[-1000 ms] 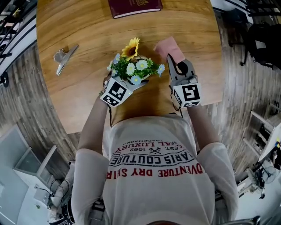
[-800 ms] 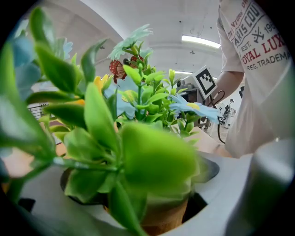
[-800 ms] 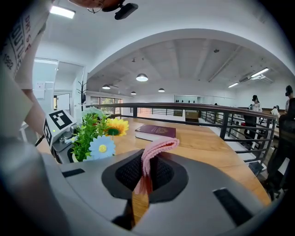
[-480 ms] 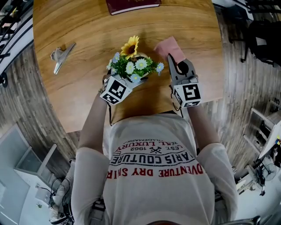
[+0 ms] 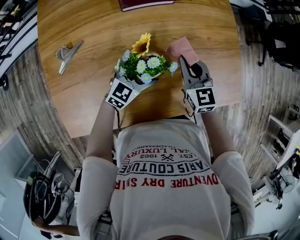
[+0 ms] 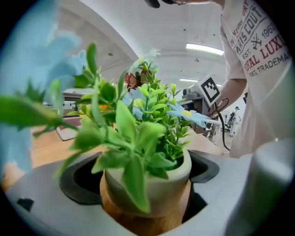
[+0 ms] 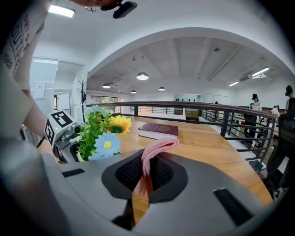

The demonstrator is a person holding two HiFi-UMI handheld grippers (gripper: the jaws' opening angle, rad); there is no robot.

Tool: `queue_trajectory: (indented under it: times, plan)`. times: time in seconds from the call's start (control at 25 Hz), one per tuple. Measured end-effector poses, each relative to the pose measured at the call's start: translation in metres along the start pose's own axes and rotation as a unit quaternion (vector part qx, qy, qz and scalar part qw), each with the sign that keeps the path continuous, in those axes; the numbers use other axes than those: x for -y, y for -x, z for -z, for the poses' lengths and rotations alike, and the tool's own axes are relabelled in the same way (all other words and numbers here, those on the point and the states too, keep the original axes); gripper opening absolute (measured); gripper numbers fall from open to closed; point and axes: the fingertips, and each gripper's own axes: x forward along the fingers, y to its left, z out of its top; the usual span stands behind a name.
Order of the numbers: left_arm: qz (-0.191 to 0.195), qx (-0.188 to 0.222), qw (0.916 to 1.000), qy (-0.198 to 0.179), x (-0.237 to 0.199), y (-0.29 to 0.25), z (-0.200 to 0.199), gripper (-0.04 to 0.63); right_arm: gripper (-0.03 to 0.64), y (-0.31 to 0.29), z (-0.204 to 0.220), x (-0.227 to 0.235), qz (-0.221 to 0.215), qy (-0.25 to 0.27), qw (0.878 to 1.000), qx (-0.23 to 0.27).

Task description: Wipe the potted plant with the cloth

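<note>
Pink cloth (image 7: 156,150) is pinched in the right gripper (image 5: 186,63), jaws closed on it, with the folded end sticking up past the tips. Left gripper (image 5: 138,83) has its jaws clamped on the pot (image 6: 152,182) of the plant (image 5: 143,65), one jaw each side of the cream-and-wood base. Pot is upright, on or just above the wood surface (image 5: 84,93); can't tell which.

Key relation: from the right jaws the plant lies to the left, just beside, not touching. Cloth tip is on the plant's right, near the blue flower (image 7: 107,144). Head view and right gripper view both show a gap between cloth and leaves. Plant's long axis is vertical, with the sunflower (image 5: 142,44) on its far side. Right gripper does the wiping; left is only the brace.

Judgement: wipe not started yet. Next move is likely a short leftward sweep into the foliage. Risk: thin stems bend, and the light pot tips if the left grip slips.

Book (image 5: 145,3) lies beyond the plant and the clip (image 5: 68,51) well off to its left; neither is in the way.
</note>
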Motion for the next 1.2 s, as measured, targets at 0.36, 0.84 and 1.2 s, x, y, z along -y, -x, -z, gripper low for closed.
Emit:
queue_trajectory:
  times: [0.36, 0.84, 1.2]
  plan:
    - [-0.073, -0.004, 0.9972, 0.015, -0.006, 0.047, 0.007, 0.54, 0.037, 0.012, -0.017, -0.006, 0.024, 0.02, 0.999, 0.015]
    - [-0.267, 0.103, 0.9579, 0.023, -0.035, 0.143, -0.091, 0.103, 0.037, 0.029, -0.092, -0.015, 0.024, 0.062, 0.993, 0.1]
    - [-0.324, 0.123, 0.9379, -0.011, -0.029, 0.181, -0.148, 0.017, 0.037, 0.05, -0.125, -0.027, 0.011, 0.071, 0.987, 0.144]
